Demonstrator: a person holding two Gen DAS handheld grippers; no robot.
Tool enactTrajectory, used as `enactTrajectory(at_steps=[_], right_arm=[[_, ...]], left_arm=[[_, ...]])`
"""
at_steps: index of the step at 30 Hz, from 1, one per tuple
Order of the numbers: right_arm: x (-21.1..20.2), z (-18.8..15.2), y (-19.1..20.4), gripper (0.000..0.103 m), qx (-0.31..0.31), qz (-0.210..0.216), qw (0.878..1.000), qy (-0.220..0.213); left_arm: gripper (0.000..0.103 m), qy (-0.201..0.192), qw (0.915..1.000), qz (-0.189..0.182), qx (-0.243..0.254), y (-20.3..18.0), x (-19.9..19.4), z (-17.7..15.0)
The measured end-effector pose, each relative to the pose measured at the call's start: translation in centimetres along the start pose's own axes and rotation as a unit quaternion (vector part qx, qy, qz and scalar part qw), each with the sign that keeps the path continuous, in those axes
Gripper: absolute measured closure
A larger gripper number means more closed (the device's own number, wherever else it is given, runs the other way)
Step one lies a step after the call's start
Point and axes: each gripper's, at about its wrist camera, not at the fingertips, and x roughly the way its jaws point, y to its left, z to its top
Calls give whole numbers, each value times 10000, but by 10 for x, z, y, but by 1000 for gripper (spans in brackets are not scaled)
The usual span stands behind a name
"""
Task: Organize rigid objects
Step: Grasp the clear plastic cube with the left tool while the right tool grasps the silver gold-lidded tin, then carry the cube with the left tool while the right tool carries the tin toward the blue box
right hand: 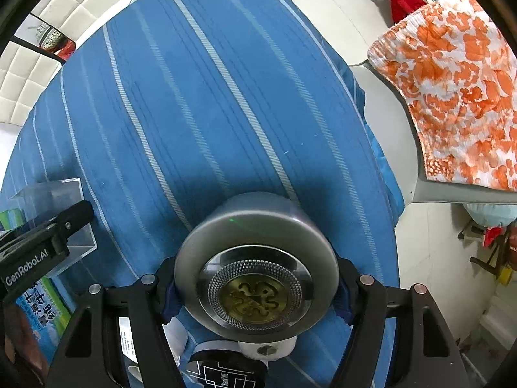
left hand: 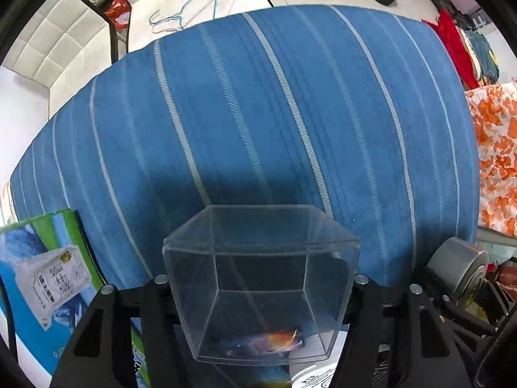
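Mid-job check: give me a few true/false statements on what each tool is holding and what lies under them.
1. The left tool grips a clear plastic box. True.
2. The right tool is open with nothing in it. False: it is shut on a grey metal tin.
3. A blue striped sheet lies beneath both tools. True.
4. The clear box holds a red ball. False: it looks empty.

Both grippers (left hand: 261, 294) (right hand: 257, 291) are black with silver screws; one carries white "GenRobot.AI" lettering.
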Motion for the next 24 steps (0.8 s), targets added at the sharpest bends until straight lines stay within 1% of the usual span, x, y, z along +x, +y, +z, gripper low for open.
enactTrajectory(at_steps=[2, 4, 7, 10, 15, 18, 21, 24], right_arm=[[-4, -2, 2, 29, -43, 8, 10000, -56], [-9, -6, 4, 29, -98, -12, 9999, -124], [-25, -16, 12, 29, -253, -27, 9992, -307], [-48, -30, 23, 29, -427, 45, 9978, -502], [-95, -61, 48, 29, -800, 214, 9928, -867], [-121, -85, 69, 29, -1021, 343, 9890, -1019], [-147, -112, 98, 29, -1260, 478, 9836, -1201], [-167, -135, 128, 29, -1444, 554, 9785, -1362]], left_arm=[[42, -153, 9998, 82, 7, -2, -3, -5], [42, -279, 9996, 69, -11, -5, -11, -14], [42, -543, 9985, 41, 14, -3, -36, -27], [42, -822, 9966, 14, 8, 2, -60, -44], [42, -1275, 9917, -35, -156, 31, -98, -79], [42, -1450, 9891, -60, -226, 52, -127, -107], [42, -1574, 9870, -75, -311, 72, -151, -133], [42, -1715, 9843, -76, -407, 100, -173, -153]])
